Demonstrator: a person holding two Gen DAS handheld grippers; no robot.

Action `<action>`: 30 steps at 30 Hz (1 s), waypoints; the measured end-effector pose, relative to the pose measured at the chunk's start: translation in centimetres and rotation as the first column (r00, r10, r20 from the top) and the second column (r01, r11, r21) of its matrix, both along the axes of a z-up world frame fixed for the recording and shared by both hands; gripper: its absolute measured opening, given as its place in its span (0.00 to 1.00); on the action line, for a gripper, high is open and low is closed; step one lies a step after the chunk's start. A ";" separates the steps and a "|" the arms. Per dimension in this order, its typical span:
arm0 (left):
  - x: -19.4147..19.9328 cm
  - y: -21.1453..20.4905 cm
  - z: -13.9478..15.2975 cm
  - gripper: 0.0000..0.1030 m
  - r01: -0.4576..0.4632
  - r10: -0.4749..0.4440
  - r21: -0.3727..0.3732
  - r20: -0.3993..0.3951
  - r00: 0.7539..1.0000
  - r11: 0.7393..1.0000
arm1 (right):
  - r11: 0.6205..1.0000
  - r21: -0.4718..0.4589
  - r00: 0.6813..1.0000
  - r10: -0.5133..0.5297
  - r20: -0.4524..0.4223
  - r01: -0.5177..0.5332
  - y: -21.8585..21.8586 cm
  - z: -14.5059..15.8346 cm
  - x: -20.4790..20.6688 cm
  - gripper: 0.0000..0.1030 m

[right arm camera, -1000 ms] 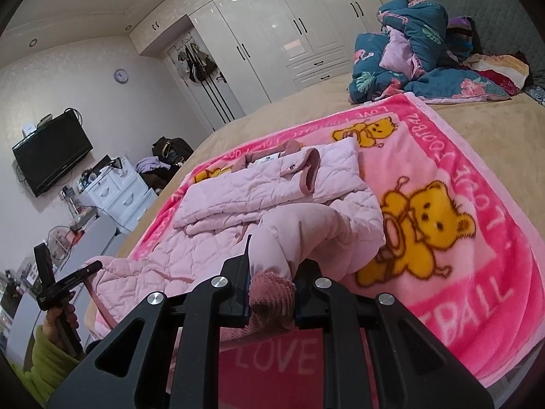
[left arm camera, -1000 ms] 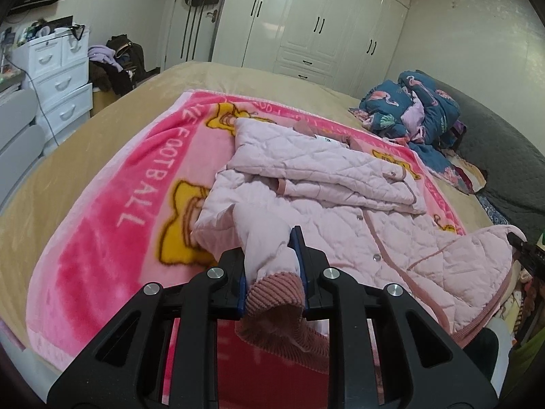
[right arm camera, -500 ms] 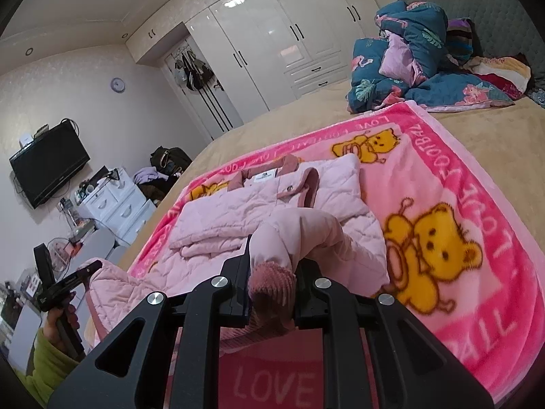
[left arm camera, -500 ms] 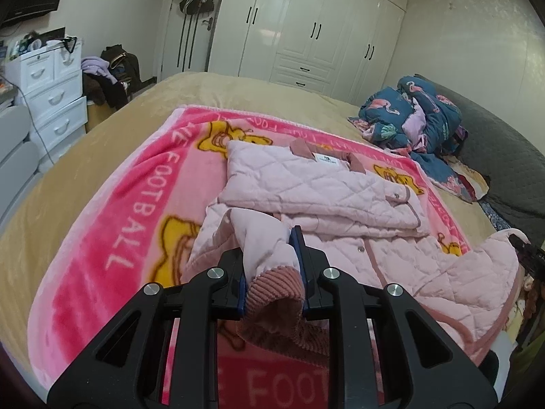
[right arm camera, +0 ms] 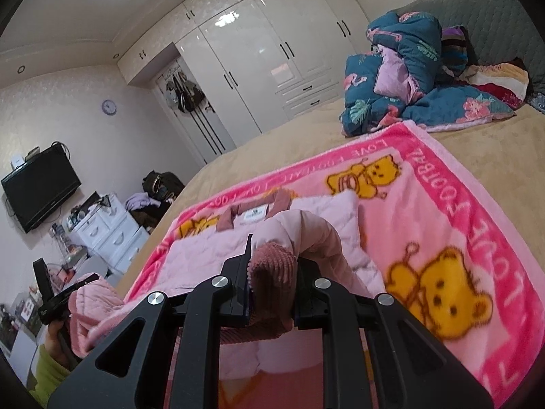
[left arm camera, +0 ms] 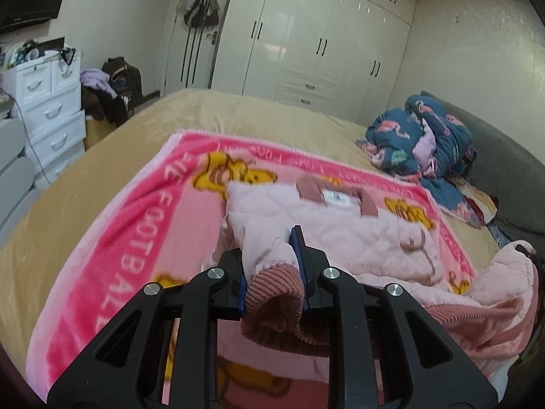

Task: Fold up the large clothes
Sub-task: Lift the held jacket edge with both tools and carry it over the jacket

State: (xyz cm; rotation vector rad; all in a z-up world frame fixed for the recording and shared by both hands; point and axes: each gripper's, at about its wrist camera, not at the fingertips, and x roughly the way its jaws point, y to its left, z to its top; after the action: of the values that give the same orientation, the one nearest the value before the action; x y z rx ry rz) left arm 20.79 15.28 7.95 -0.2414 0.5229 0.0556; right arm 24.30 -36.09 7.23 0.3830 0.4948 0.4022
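Note:
A pale pink quilted jacket lies on a pink bear blanket, its collar and label at the far end. My left gripper is shut on the jacket's dusty-pink corduroy edge, held up above the jacket's left side. In the right wrist view my right gripper is shut on another stretch of corduroy edge, above the jacket and near its collar. At that view's left edge, the left gripper holds up pink cloth.
The blanket covers a tan bed. A blue flamingo duvet heap lies by the grey headboard. White drawers stand to the left, white wardrobes at the back. A green sleeve shows at lower left.
Both grippers have moved forward toward the collar and slightly up, carrying the jacket's lower edge over its upper part. Both stayed shut on the cloth.

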 end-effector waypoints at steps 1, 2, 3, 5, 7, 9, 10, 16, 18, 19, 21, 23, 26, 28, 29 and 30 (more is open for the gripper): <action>0.6 0.1 0.4 0.13 -0.004 0.004 0.003 0.015 1.000 1.000 | 1.000 -0.002 1.000 -0.004 0.006 0.004 0.0 0.2 0.5 0.15; 1.0 0.2 0.7 0.13 -0.008 0.007 0.005 0.024 1.000 1.000 | 1.000 -0.003 1.000 -0.011 0.015 0.011 0.0 0.4 1.0 0.15; 1.6 0.3 1.1 0.13 -0.012 0.012 0.008 0.036 0.999 1.000 | 1.000 -0.002 1.000 -0.020 0.025 0.020 0.0 0.6 1.7 0.15; 2.8 0.6 1.8 0.13 -0.019 0.019 0.011 0.058 0.998 1.000 | 0.999 -0.002 0.999 -0.035 0.037 0.035 -0.1 0.9 2.7 0.15; 3.8 0.8 2.0 0.13 -0.024 0.024 0.011 0.070 0.997 1.000 | 0.999 0.000 0.998 -0.051 0.041 0.051 -0.2 1.2 3.9 0.15; 5.0 1.1 2.2 0.13 -0.029 0.028 0.017 0.080 0.996 0.999 | 0.998 -0.018 0.997 -0.067 0.048 0.068 0.0 1.4 5.5 0.15; 5.5 1.1 2.3 0.13 -0.032 0.030 0.025 0.086 0.996 0.999 | 0.997 -0.025 0.996 -0.073 0.053 0.074 0.1 1.5 6.1 0.15; 8.8 1.5 2.2 0.14 -0.059 0.052 0.046 0.133 0.990 0.997 | 0.989 -0.091 0.992 -0.110 0.069 0.116 1.0 1.7 11.1 0.14; 10.1 1.6 1.7 0.14 -0.073 0.063 0.062 0.143 0.988 0.995 | 0.986 -0.104 0.990 -0.122 0.068 0.129 1.1 1.3 12.5 0.14; 10.8 1.5 1.4 0.14 -0.077 0.066 0.074 0.136 0.989 0.994 | 0.985 -0.107 0.990 -0.128 0.062 0.135 1.1 1.0 13.3 0.14; 12.7 1.4 0.9 0.14 -0.077 0.066 0.098 0.111 0.992 0.992 | 0.983 -0.112 0.989 -0.139 0.042 0.143 1.2 0.5 14.9 0.14; 14.1 1.5 0.6 0.14 -0.070 0.060 0.113 0.090 0.994 0.991 | 0.983 -0.110 0.989 -0.147 0.009 0.147 1.2 -0.2 16.8 0.14; 16.2 1.7 -0.2 0.14 -0.065 0.059 0.136 0.046 0.997 0.989 | 0.982 -0.129 0.990 -0.144 -0.012 0.141 1.5 -1.0 18.9 0.14; 17.5 1.9 -0.7 0.14 -0.065 0.062 0.142 0.021 0.998 0.988 | 0.979 -0.151 0.990 -0.142 -0.024 0.137 1.9 -1.4 20.2 0.15; 17.9 1.9 -1.0 0.14 -0.065 0.064 0.150 0.009 0.998 0.987 | 0.978 -0.156 0.989 -0.143 -0.031 0.137 2.1 -1.7 20.9 0.15; 18.5 2.1 -1.3 0.15 -0.066 0.067 0.158 -0.002 0.998 0.985 | 0.978 -0.160 0.989 -0.142 -0.041 0.134 2.3 -2.0 21.7 0.15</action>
State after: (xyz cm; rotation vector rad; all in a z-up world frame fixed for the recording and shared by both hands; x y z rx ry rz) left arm 39.27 17.33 6.64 -0.1038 0.5153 0.1625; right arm 45.99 -33.80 5.22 0.2744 0.5431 0.2172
